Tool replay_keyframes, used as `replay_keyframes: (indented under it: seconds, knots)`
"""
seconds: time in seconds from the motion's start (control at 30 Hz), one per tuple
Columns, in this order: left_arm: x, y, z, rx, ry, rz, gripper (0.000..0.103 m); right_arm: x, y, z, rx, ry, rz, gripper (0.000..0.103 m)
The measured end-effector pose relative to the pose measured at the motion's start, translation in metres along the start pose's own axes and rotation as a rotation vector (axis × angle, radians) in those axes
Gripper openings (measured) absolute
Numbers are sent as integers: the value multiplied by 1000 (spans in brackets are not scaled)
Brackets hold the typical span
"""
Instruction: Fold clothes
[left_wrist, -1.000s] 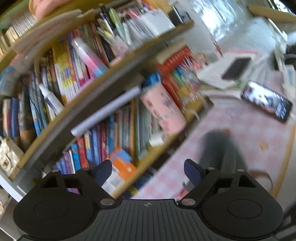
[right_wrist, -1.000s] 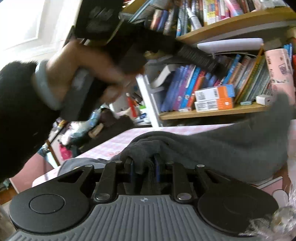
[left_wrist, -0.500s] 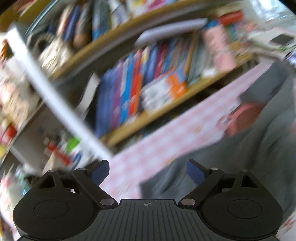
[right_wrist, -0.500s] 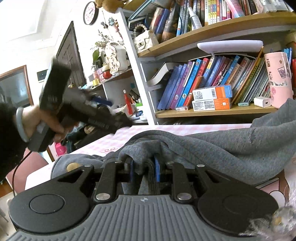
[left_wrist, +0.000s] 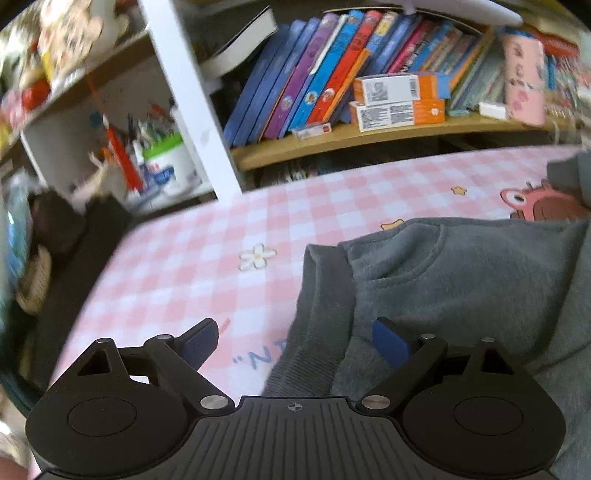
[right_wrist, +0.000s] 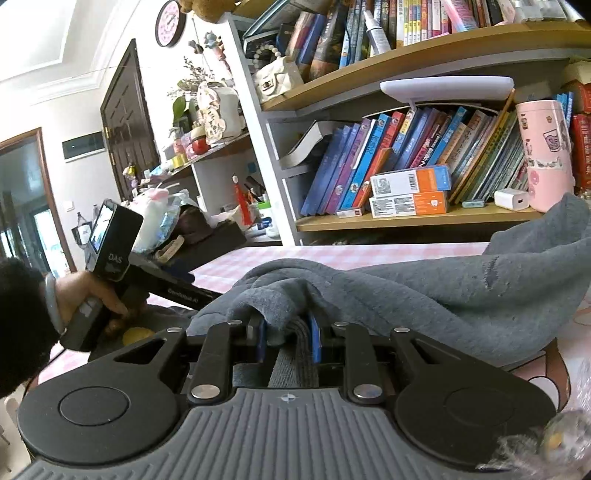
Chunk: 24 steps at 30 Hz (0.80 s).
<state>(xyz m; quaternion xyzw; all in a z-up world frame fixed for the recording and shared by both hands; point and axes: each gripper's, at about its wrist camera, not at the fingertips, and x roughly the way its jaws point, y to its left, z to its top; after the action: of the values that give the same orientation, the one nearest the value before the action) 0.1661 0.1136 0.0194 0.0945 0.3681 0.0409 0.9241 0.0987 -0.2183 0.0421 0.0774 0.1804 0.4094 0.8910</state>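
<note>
On pink checked surface (left_wrist: 207, 251): right gripper (right_wrist: 287, 341) jaws clamped on grey fleece sweatshirt (right_wrist: 424, 291); left gripper (left_wrist: 295, 341) jaws wide apart, empty, straddling its hem.

You're in a lived-in home room, a study or family corner by the look of it. Ahead of you the wooden bookshelf (right_wrist: 424, 221) is crammed with colourful children's books (right_wrist: 354, 173), and a pink sticker-covered tumbler (right_wrist: 545, 155) stands at its end. Your worktop (left_wrist: 207, 254) wears a pink checked cloth with cartoon prints. Up on the wall there's a pink clock (right_wrist: 170, 23), beside a dark wooden door (right_wrist: 123, 125), and trinkets and a small white handbag (right_wrist: 275, 77) fill the side shelves.
</note>
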Motion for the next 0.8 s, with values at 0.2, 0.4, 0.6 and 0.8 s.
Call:
replay_keyframes:
  seconds: [0.2, 0.4, 0.6, 0.8]
  knots:
    - [14, 16, -4, -157, 60, -120, 80, 1, -5, 1, 24, 6, -30, 21]
    - [11, 19, 0, -200, 68, -188, 34, 1, -5, 1, 25, 6, -41, 21]
    - [-21, 22, 29, -198, -129, -94, 23, 0, -7, 1, 31, 3, -62, 22]
    - [-37, 45, 73, -166, -289, 134, 31, 2, -11, 1, 35, 12, -106, 22]
